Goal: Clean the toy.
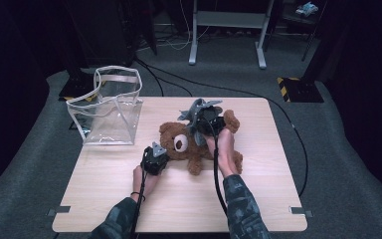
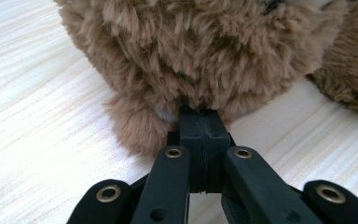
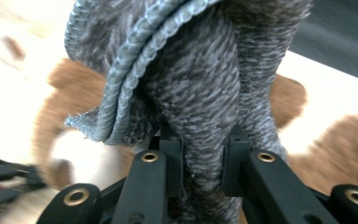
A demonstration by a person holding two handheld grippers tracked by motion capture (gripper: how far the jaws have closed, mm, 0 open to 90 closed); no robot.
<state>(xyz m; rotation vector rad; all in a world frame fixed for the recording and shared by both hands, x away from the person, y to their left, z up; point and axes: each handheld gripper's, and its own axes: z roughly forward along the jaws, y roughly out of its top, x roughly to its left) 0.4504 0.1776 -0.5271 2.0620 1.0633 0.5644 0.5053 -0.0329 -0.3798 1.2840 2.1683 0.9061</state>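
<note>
Dressing or undressing a brown teddy bear (image 1: 199,144) looks to be the work in hand; which of the two cannot be told.

Bear: lies flat on the light wooden table (image 1: 258,199), about mid-table, head pointing toward the clear plastic tote bag (image 1: 110,107), which stands upright at the far left corner, well apart from the bear.

Left gripper (image 1: 155,158): near-left of the bear's head, jaws fully together. In the left gripper view the tips (image 2: 204,135) press into the plush at the lower edge of the head, seemingly pinching a tuft of fur or an ear; what exactly is caught is hidden by the pile.

Right gripper (image 3: 200,154): over the bear's body, jaws closed down on a bunched fold of grey knitted garment (image 3: 191,88), which rises above the bear in the high view (image 1: 199,110).

Handling judgement:
- Bear is light, soft and compressible; it will slide on the smooth table unless pinned, so the head-side hold serves as an anchor.
- Knit is limp and stretchy, with a ribbed hem. Take hold at the hem or a thick fold, not a single layer, which could slip out or snag.
- Nothing fragile; the main risk is dragging the whole bear along with the fabric.
</note>
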